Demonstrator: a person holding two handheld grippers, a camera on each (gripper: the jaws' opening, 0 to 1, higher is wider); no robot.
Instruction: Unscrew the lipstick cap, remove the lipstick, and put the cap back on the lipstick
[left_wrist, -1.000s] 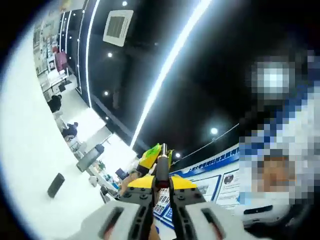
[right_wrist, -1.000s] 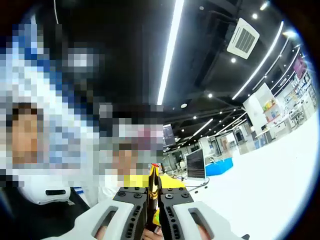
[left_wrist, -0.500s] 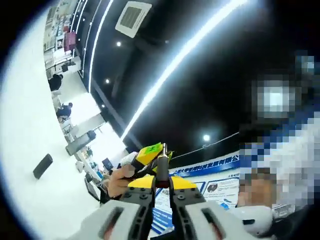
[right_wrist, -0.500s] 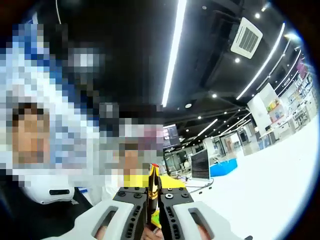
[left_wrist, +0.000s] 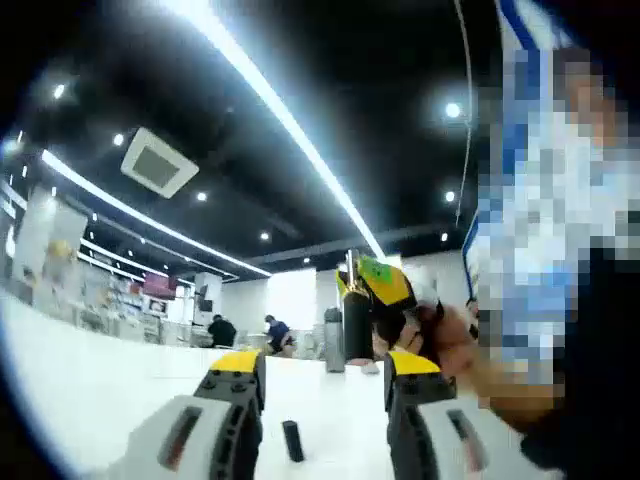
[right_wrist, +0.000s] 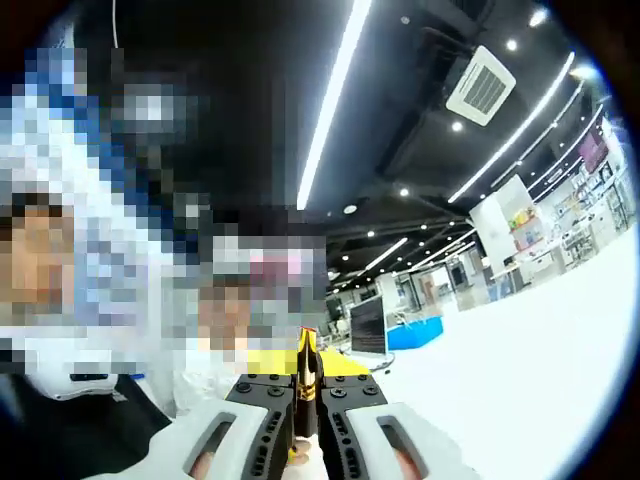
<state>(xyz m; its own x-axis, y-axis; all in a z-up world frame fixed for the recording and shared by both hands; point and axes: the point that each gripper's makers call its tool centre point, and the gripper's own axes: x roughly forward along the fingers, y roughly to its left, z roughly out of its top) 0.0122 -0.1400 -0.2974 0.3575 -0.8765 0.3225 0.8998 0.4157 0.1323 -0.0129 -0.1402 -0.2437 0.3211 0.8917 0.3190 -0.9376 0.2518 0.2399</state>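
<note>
My left gripper (left_wrist: 322, 368) is open, its yellow-tipped jaws wide apart with nothing between them. Beyond it, the right gripper (left_wrist: 383, 285) comes in from the right, held by a person's hand (left_wrist: 452, 342), and pinches a black lipstick tube (left_wrist: 355, 322) that stands upright. In the right gripper view my right gripper (right_wrist: 306, 388) is shut on the slim gold-and-black lipstick (right_wrist: 307, 362), whose red tip pokes up above the jaws. A small dark oblong piece (left_wrist: 292, 440) lies on the white table; I cannot tell whether it is the cap.
A white table (left_wrist: 110, 385) spreads below the left gripper. A grey bottle (left_wrist: 333, 340) stands at its far edge, with people beyond it. A person in white and blue stands close on the right (left_wrist: 560, 300). Monitors and desks (right_wrist: 390, 325) stand in the distance.
My left gripper has opened and let go of the thin black piece it pinched, and its view has swung round. The right gripper stays shut on the lipstick.
</note>
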